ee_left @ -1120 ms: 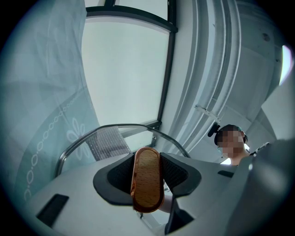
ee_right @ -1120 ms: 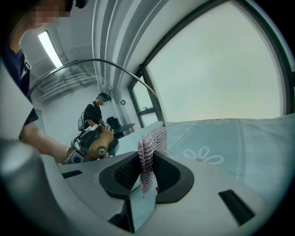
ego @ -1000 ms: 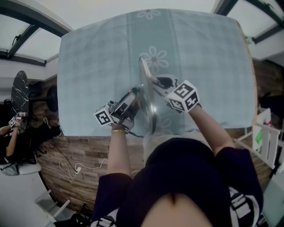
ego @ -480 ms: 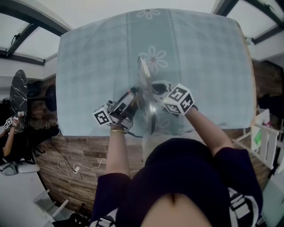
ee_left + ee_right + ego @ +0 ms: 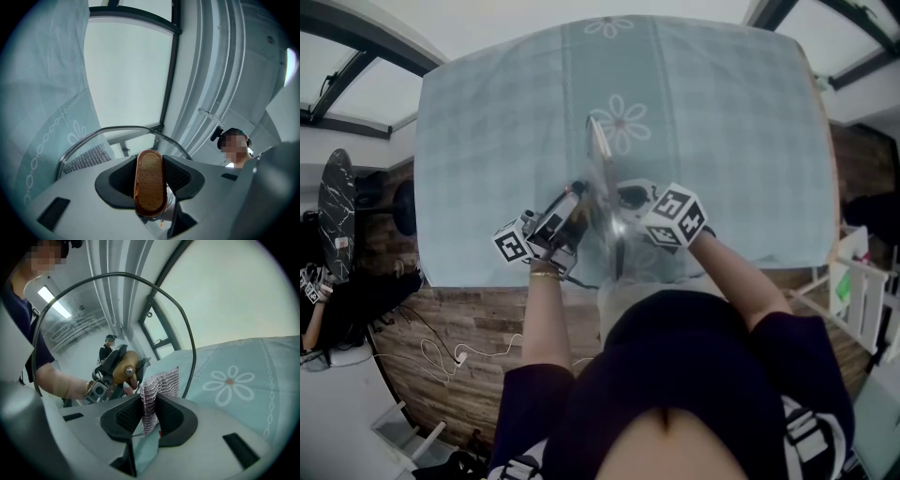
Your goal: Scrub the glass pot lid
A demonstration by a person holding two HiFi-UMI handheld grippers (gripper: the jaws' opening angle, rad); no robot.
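Note:
The glass pot lid (image 5: pixel 602 187) stands on edge above the table, steel rim toward me. My left gripper (image 5: pixel 572 217) is shut on its wooden knob (image 5: pixel 150 187), which fills the space between the jaws. From the other side, my right gripper (image 5: pixel 628 199) is shut on a silvery mesh scrub cloth (image 5: pixel 157 390), whose free end lies against the glass. In the right gripper view the lid's rim (image 5: pixel 187 333) arcs overhead, with the knob (image 5: pixel 125 365) and the left gripper (image 5: pixel 110 369) visible through the glass. The cloth (image 5: pixel 86 158) shows through the lid in the left gripper view.
A pale blue-green tablecloth (image 5: pixel 722 122) with flower prints covers the table. Its near edge runs just under my hands. Wooden floor with cables (image 5: pixel 450 352) lies below left, and a white rack (image 5: pixel 862 291) stands at the right. Another person's hand (image 5: pixel 314 291) is at the far left.
The right gripper with the cloth has slid down the glass toward me and a little to the left. The left gripper and the lid have barely shifted.

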